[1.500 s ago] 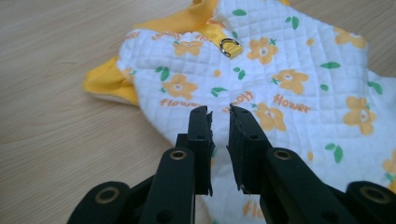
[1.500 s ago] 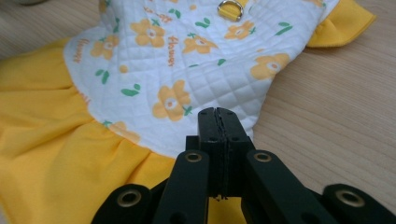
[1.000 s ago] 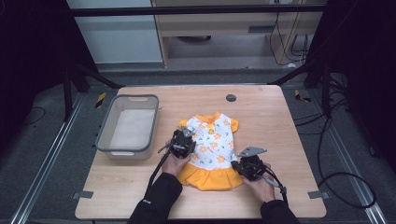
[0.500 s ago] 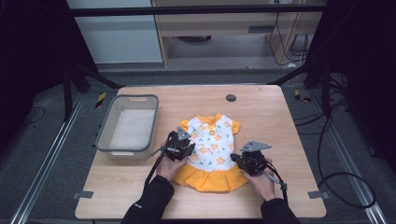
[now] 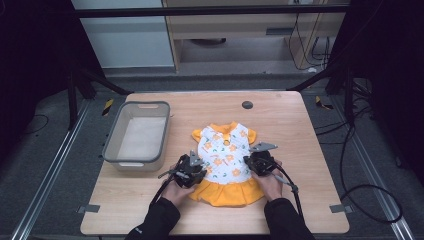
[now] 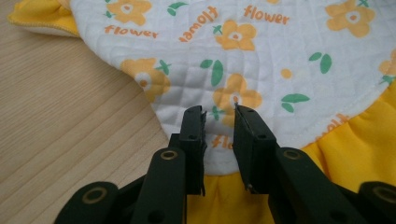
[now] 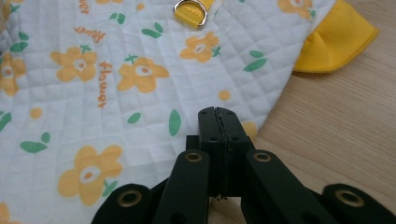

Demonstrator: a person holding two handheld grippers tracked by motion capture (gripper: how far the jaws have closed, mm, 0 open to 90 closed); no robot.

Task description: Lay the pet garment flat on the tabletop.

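The small flowered dress (image 5: 226, 162) lies flat near the table's (image 5: 300, 150) front edge, its waist flanked by 2 tools, the left tool (image 6: 219, 119) slightly spread after just opening, the right tool (image 7: 218, 114) pressed together, empty; next, probably pinching each side hem for folding.

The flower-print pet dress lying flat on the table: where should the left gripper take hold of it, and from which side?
Grip the dress at its left side edge, just above the yellow skirt. That curved white hem lies flat on the bare table, so the left gripper, jaws slightly apart over it, can probably slide one jaw under from the table side.
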